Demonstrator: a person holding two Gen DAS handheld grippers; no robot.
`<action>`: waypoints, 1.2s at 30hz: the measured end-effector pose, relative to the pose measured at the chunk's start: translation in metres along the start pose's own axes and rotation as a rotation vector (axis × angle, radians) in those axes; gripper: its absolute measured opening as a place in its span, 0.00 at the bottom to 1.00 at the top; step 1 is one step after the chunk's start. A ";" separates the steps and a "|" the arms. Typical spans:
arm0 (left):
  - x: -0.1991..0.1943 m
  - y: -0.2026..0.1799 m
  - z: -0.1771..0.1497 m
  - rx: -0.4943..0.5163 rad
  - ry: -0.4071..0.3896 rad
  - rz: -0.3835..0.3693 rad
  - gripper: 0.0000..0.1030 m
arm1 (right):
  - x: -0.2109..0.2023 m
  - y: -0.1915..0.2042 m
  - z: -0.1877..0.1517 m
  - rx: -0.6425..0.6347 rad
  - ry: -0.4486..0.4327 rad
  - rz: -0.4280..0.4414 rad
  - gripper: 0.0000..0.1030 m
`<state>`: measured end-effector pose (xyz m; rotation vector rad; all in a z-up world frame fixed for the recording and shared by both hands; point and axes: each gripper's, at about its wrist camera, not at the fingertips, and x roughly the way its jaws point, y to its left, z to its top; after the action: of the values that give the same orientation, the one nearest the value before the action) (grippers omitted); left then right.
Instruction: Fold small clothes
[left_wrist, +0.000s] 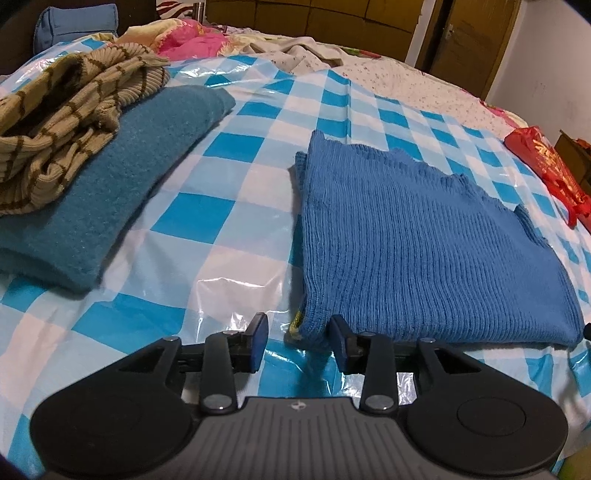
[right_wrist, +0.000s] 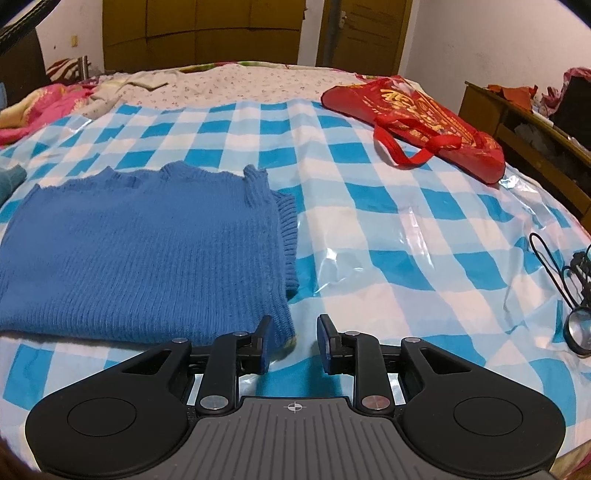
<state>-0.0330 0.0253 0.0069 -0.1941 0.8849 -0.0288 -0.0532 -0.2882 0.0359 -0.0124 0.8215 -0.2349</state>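
A folded blue knit sweater (left_wrist: 424, 243) lay flat on the blue-and-white checked plastic sheet (left_wrist: 236, 155) that covered the bed, filling the centre right of the left wrist view and the centre left of the right wrist view (right_wrist: 140, 243).

The left gripper (left_wrist: 298, 341) sat at the bottom centre of its frame with its jaws spread and nothing pinched; the sweater's near left corner lay between the two blue pads, with the right-hand finger (left_wrist: 338, 339) against the knit edge. The right gripper (right_wrist: 293, 341) was likewise spread and empty at the bottom centre of its frame; its left-hand finger (right_wrist: 266, 341) overlapped the sweater's near right corner, while the other stood over bare sheet.

In the left part of the left wrist view a folded teal sweater (left_wrist: 110, 192) lay on the sheet, with a crumpled beige striped sweater (left_wrist: 70, 110) heaped on top of it. A red bag (right_wrist: 417, 118) with gold print rested at the upper right of the right wrist view, well apart from the blue sweater. Pink bedding (left_wrist: 192, 40) was bunched at the top of the left wrist view.
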 end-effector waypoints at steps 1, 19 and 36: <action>-0.002 0.001 0.000 -0.007 -0.007 -0.003 0.46 | -0.001 -0.002 0.002 0.009 -0.001 0.011 0.25; 0.001 0.004 -0.004 -0.098 0.014 -0.087 0.47 | 0.008 0.171 0.091 -0.275 0.030 0.416 0.40; 0.006 0.013 -0.004 -0.113 -0.005 -0.211 0.47 | 0.062 0.322 0.100 -0.480 0.262 0.361 0.47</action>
<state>-0.0330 0.0369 -0.0023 -0.3930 0.8590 -0.1746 0.1254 0.0039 0.0272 -0.2861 1.1078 0.3115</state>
